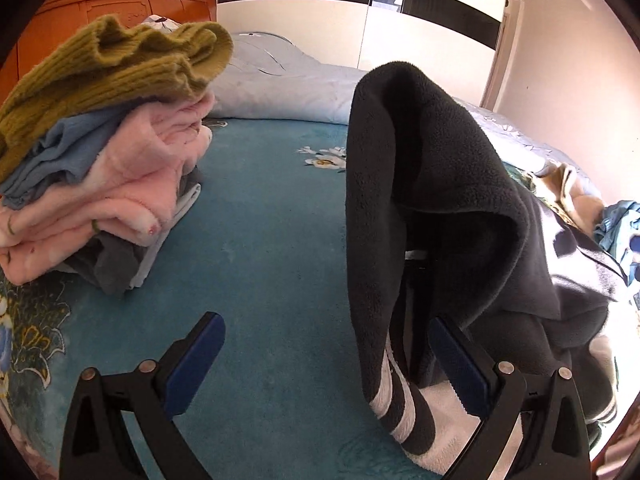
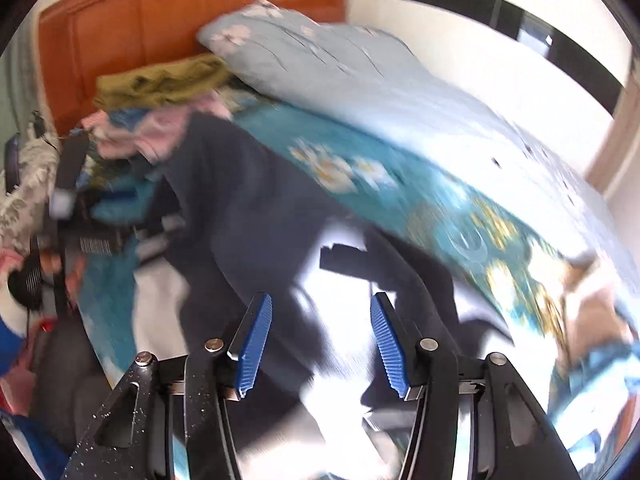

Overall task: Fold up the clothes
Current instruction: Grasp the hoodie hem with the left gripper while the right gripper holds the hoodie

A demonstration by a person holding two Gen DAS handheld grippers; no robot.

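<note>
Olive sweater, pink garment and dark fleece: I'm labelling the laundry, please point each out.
Olive sweater (image 1: 116,60), left wrist view, its ribbed knit.
Pink garment (image 1: 132,184), left wrist view, its folded front.
Dark fleece (image 1: 432,152), left wrist view, its raised upper part.

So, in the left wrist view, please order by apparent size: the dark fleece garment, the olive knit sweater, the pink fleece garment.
1. dark fleece garment, though nearest the camera
2-3. olive knit sweater and pink fleece garment: too alike to rank

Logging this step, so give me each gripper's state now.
Left gripper: open, holding nothing; the dark fleece garment hangs beside its right finger.
Right gripper: open, nothing gripped, above the garment.
</note>
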